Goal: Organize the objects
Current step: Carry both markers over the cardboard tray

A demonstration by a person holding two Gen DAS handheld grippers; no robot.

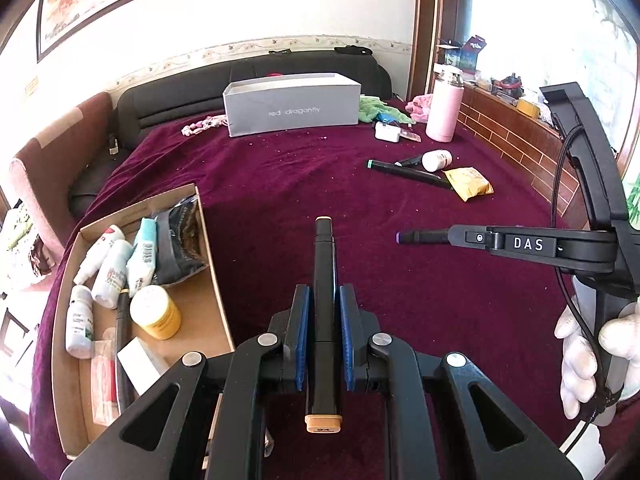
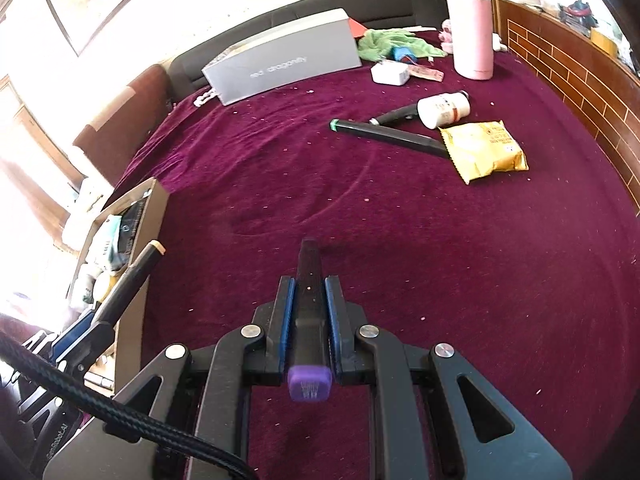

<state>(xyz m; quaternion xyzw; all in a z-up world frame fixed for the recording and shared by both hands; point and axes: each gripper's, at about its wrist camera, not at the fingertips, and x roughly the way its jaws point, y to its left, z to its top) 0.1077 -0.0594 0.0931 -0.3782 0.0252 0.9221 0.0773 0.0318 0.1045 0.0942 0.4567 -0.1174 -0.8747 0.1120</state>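
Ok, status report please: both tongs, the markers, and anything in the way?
Left tongs shut on orange-capped marker. Right tongs shut on purple-capped marker. Cardboard box at left, path clear.

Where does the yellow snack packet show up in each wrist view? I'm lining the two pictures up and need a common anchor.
Left wrist view: the yellow snack packet lies at right of centre, on the maroon cloth, just right of the green-capped marker.
Right wrist view: the packet sits upper right, again at that marker's right end.
Shared landmark: the grey box at the back.
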